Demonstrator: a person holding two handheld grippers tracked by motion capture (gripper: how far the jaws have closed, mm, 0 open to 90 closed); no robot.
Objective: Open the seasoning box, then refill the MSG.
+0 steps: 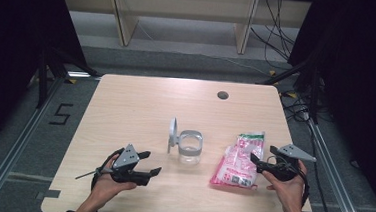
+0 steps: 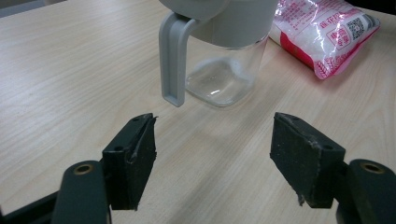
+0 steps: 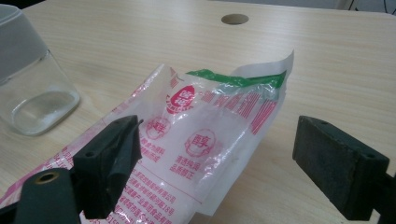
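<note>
A clear glass jar (image 1: pixel 190 147) with a grey collar and an open grey lid (image 1: pixel 172 133) stands upright mid-table; it looks empty (image 2: pixel 219 79). A pink, white and green plastic bag (image 1: pixel 238 161) of white granules lies flat to its right, its torn top pointing away (image 3: pixel 219 121). My left gripper (image 1: pixel 149 164) is open near the front edge, left of the jar, with its jaws pointing at it and nothing between them (image 2: pixel 212 156). My right gripper (image 1: pixel 261 153) is open at the bag's right side, jaws set wide over the bag's upper part (image 3: pixel 215 154).
The wooden table (image 1: pixel 141 102) has a round cable hole (image 1: pixel 222 95) at the back right. Beyond the table are floor rails, cables and wooden shelf legs. The person's hands come in at the front corners.
</note>
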